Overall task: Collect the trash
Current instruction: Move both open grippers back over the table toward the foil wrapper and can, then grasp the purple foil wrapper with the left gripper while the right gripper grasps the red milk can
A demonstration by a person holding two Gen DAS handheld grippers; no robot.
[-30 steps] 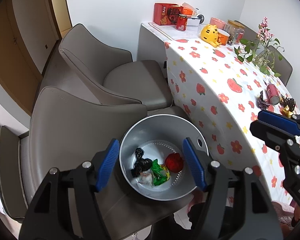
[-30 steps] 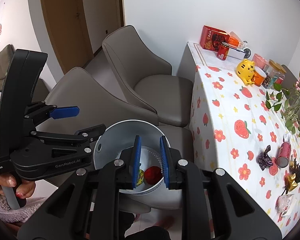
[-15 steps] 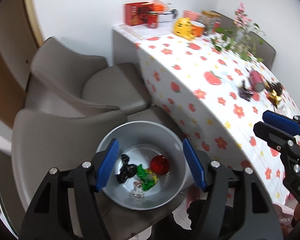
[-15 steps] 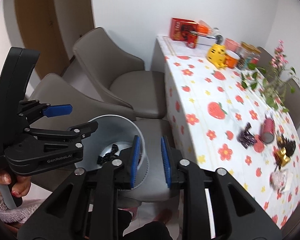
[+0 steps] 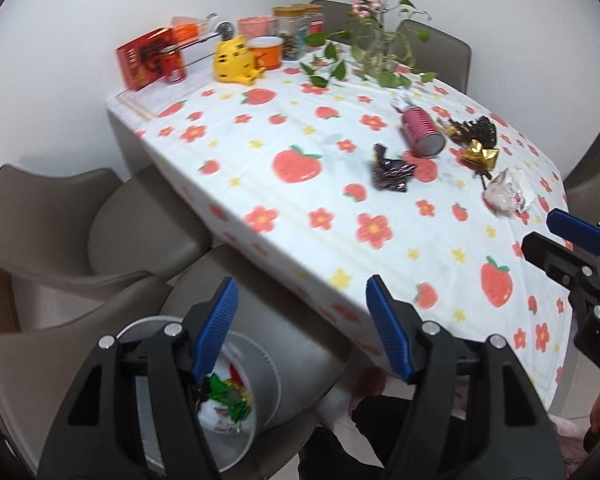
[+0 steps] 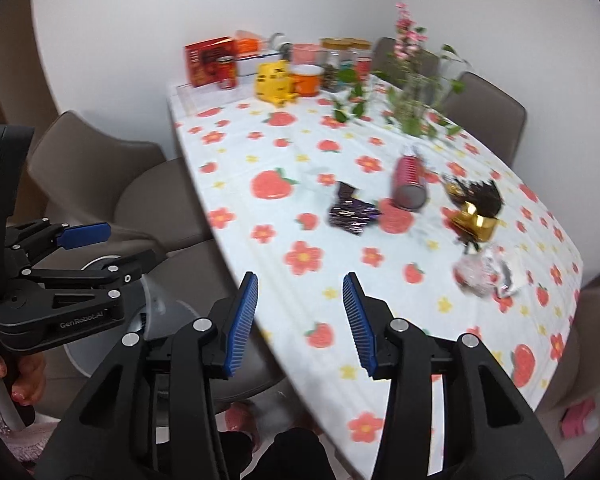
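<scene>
Trash lies on the flowered tablecloth (image 5: 300, 184): a dark purple wrapper (image 5: 391, 171) (image 6: 352, 213), a pink can on its side (image 5: 421, 131) (image 6: 409, 182), a gold and black wrapper (image 5: 478, 143) (image 6: 474, 210) and a clear crumpled wrapper (image 5: 504, 194) (image 6: 486, 270). A grey bin (image 5: 256, 392) (image 6: 160, 312) holding wrappers stands on a chair by the table's edge. My left gripper (image 5: 302, 328) is open and empty over the bin and the table edge. My right gripper (image 6: 300, 320) is open and empty above the table's near edge.
At the table's far end stand a red box (image 5: 140, 58), a red tin (image 5: 174, 66), a yellow tiger figure (image 5: 236, 62), an orange cup (image 5: 266, 52), jars (image 5: 292, 28) and a vase of flowers (image 5: 374, 40). Grey chairs (image 5: 80, 224) line the table's left side.
Both grippers have swung from over the bin to the right, toward the table. The right gripper's jaws have opened wide. The bin now sits low at the left.
</scene>
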